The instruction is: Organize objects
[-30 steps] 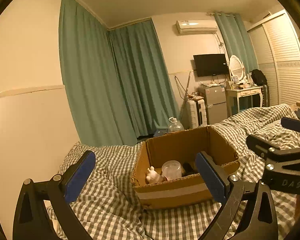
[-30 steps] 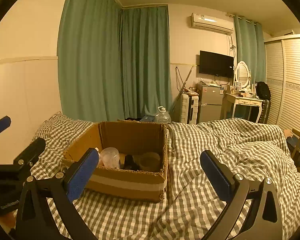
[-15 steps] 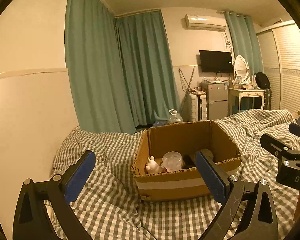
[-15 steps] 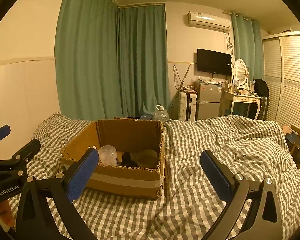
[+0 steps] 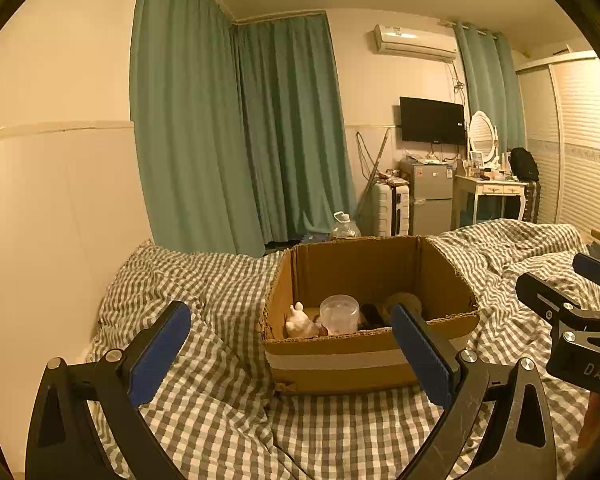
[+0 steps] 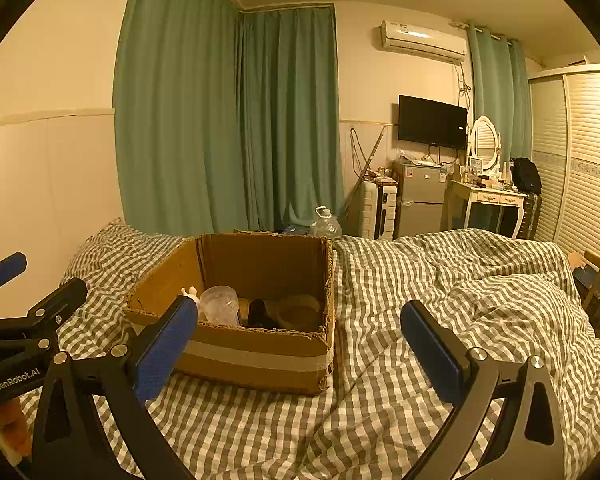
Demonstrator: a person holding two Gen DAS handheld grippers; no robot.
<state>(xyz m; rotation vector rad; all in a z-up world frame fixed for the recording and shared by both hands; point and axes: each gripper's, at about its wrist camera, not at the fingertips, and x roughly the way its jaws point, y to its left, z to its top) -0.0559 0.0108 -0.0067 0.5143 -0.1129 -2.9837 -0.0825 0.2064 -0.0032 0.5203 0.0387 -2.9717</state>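
An open cardboard box sits on a grey checked duvet. Inside it I see a pale figurine, a clear plastic cup, a dark object and a round brown bowl. My left gripper is open and empty, held in front of the box. My right gripper is open and empty, just right of the left one. Each gripper shows at the edge of the other's view.
Green curtains hang behind the bed. A water jug, a white suitcase, a small fridge, a dressing table and a wall television stand beyond. A white wall lies left.
Both grippers have pulled back and risen slightly, and the left view has levelled out. The box sits lower and a little farther in both views. Both stay open and empty.
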